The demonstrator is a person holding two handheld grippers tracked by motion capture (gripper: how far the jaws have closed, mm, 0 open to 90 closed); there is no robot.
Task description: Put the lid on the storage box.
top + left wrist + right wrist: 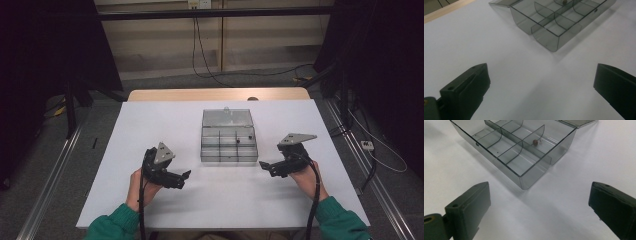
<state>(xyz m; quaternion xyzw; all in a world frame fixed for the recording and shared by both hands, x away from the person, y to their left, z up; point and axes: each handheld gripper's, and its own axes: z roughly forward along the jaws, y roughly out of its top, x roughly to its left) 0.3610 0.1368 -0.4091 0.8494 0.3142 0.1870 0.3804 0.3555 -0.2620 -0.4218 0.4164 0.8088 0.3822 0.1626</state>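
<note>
- So, the clear box (229, 142) sits mid-table, lid open, one bead (535, 142) in a far compartment.
- My left gripper (181, 178) and right gripper (265, 167) flank it, jaws apart, empty.
- I judge closing the lid remains.

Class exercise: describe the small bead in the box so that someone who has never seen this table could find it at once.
Start at the white table, then the clear smoky compartment box at its middle, lid open at the far side. In a far-row compartment on the right lies a small dark reddish bead. It is the one round loose thing inside; the neighbouring compartments look empty.
</note>
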